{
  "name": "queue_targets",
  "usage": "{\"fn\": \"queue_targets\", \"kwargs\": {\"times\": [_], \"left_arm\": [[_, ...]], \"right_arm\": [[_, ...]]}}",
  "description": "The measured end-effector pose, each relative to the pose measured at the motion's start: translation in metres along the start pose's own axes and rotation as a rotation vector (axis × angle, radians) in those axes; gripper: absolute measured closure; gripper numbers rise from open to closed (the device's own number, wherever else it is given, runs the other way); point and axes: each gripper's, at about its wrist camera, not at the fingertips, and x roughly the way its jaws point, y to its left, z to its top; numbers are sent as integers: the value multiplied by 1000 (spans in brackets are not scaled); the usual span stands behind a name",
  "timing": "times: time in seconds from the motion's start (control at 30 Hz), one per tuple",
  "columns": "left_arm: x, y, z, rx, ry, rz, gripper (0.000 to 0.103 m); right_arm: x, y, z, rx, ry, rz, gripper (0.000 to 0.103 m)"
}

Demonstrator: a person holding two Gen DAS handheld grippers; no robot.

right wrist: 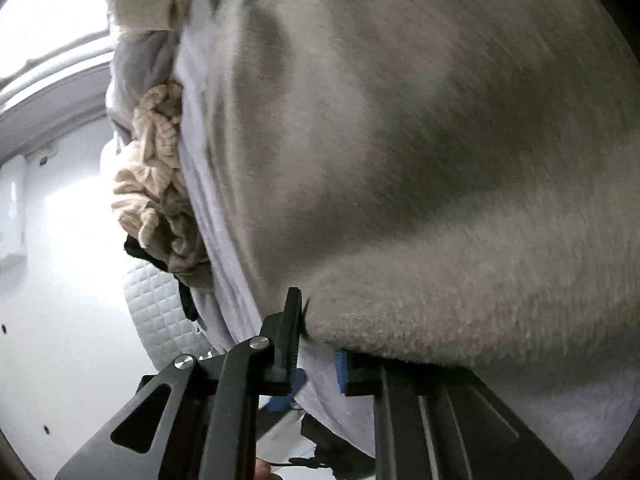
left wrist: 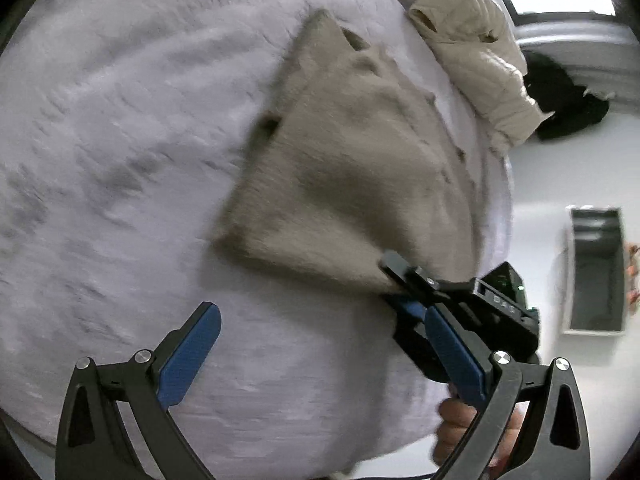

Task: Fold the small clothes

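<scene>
Fuzzy taupe knit garment [left wrist: 344, 168] on a lilac blanket [left wrist: 120, 160]; right claw [left wrist: 394, 280] pinches its corner, left claw [left wrist: 320, 360] gapes wide.

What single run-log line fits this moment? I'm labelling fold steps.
step: folding | left gripper: open, empty | right gripper: shut on fuzzy beige knit garment corner | surface: lavender blanket

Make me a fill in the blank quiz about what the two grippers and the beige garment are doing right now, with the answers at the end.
1. The left gripper is ____, with nothing between its fingers.
2. The right gripper is shut on a corner of the ____ garment.
3. The garment lies on a pale ____ blanket.
4. Beyond the blanket's edge, a grey ____ sits on the floor.

Missing words: open; beige; lilac; box
</scene>
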Motion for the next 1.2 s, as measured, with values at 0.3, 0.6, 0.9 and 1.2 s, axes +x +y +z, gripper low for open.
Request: {"fn": "queue_targets", "kwargs": {"times": [0.3,0.6,0.9,1.2], "left_arm": [[23,-11,22,-144,-63,-161,1],[40,-28,52,-87,-182,65,25],[46,-67,51,247,-242,344,85],[64,-125,18,766,-328,597,87]], "right_arm": [[-15,41,2,-130,4,34,88],[-5,25,-6,-128,52,-13,88],[-30,39,-9,-255,109,-190,85],[-58,134,36,-548,85,-384,15]]}}
